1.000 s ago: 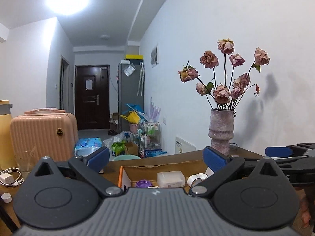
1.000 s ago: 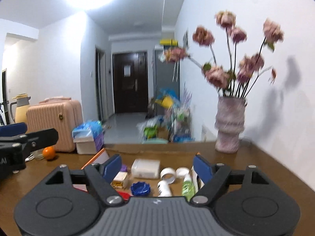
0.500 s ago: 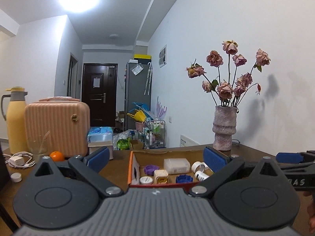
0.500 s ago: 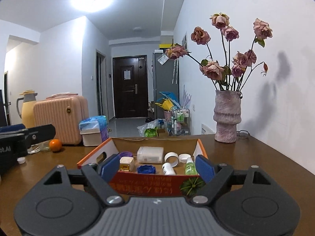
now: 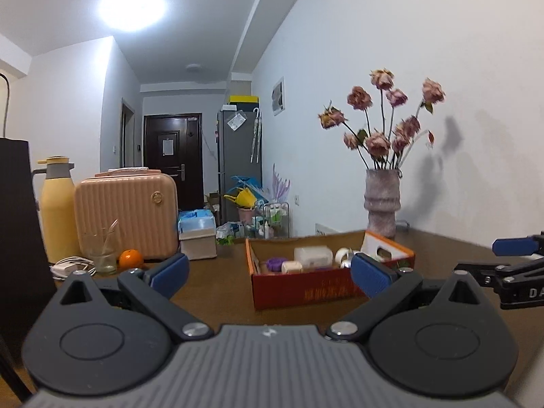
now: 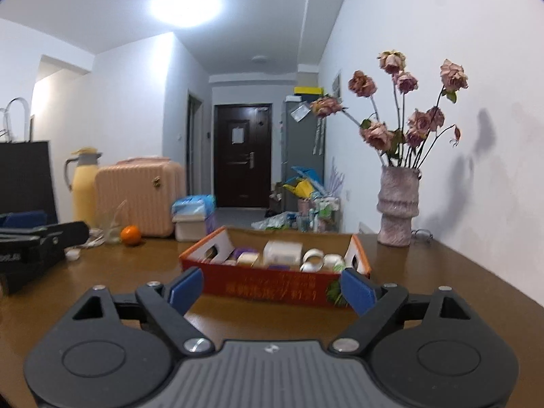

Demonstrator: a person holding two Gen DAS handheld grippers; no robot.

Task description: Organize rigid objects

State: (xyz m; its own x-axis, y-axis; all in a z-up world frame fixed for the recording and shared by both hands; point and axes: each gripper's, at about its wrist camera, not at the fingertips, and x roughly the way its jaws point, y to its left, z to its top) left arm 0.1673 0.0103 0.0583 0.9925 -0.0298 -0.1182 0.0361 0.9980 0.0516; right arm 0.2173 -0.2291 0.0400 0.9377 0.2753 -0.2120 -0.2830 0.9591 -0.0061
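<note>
On the brown bench (image 6: pixel 442 282), near the middle: red-and-orange cardboard box (image 6: pixel 272 285), ahead of both tools and apart from them. Left tool (image 5: pixel 268 273): jaws wide, nothing between. Right tool (image 6: pixel 272 287): jaws wide and just been opening, nothing between; box seen past the gap, not gripped.

Risks, as judged: sliding or tipping the light box with a low approach, its near wall facing both tools; clashing of the two tools, side by side and aimed at one box; knocking the vase of dried roses (image 6: pixel 397 210), just behind the box's right corner.

Box contents: white lidded container (image 6: pixel 283 251), tape rolls (image 6: pixel 314 260), purple lid (image 5: pixel 274 264), small cream box (image 5: pixel 291 267), other pieces too small to tell. Box side walls with cut-out handles. Glass jar (image 5: pixel 100 255) at left, holding thin sticks.
</note>
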